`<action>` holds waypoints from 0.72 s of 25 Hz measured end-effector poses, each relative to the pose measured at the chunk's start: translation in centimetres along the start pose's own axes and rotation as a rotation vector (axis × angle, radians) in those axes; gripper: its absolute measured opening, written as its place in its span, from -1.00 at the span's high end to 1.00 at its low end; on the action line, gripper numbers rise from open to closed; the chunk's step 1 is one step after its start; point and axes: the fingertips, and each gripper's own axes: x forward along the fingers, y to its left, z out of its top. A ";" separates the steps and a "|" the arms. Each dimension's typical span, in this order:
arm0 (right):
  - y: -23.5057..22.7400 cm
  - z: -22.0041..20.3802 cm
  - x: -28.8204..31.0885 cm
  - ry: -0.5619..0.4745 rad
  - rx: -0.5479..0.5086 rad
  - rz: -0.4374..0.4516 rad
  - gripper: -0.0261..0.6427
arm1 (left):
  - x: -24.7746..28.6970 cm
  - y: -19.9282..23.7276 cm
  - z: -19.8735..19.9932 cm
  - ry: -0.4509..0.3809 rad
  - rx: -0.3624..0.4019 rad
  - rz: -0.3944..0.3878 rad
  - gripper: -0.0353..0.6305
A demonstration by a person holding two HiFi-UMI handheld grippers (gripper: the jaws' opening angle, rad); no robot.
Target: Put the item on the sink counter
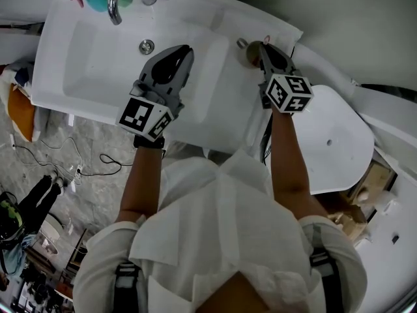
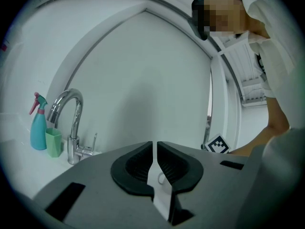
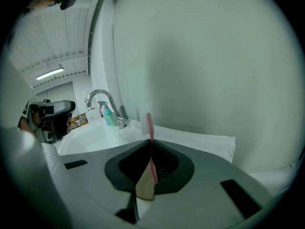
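Beside the basin [image 1: 117,51] we held the right gripper [image 3: 150,147], fingers clamped on a pink toothbrush [image 3: 149,125], bristles up. We judged it best to lower it flat onto the bare surface [image 1: 228,80] there (well clear of the basin's edge) before easing the fingers apart. The left gripper [image 2: 155,149] hung empty, fingers nearly together. From the head view the toothbrush was too small to make out.

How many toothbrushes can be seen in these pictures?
1. The pink toothbrush stands clamped between the jaws of the right gripper, brush head up, over the sink counter. The left gripper holds none. Others may be hidden.
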 end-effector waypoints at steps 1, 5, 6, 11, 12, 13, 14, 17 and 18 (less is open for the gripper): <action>-0.1 0.0 0.1 0.005 -0.008 -0.005 0.87 | 0.1 0.2 0.0 0.001 -0.001 -0.001 0.83; -0.1 0.0 0.6 0.036 -0.058 -0.021 0.87 | 0.6 0.6 0.0 0.006 -0.004 -0.011 0.83; 0.0 -0.1 0.7 0.047 -0.080 -0.026 0.87 | 0.8 0.6 -0.1 0.009 -0.005 -0.016 0.83; 0.5 -0.1 1.8 0.114 -0.186 -0.041 0.87 | 1.3 1.0 0.0 0.015 -0.011 -0.028 0.83; 0.5 -0.1 2.0 0.125 -0.198 -0.044 0.87 | 1.3 1.1 0.0 0.015 -0.012 -0.029 0.83; 0.6 -0.1 2.1 0.136 -0.208 -0.047 0.86 | 1.4 1.2 0.1 0.015 -0.013 -0.030 0.83; 0.6 -0.1 2.2 0.146 -0.218 -0.048 0.87 | 1.3 1.3 0.1 0.016 -0.014 -0.030 0.83; 0.8 -0.2 2.5 0.171 -0.247 -0.053 0.87 | 1.2 1.7 0.2 0.014 -0.015 -0.028 0.83; 0.8 -0.2 2.6 0.176 -0.254 -0.055 0.87 | 1.2 1.8 0.3 0.013 -0.015 -0.027 0.83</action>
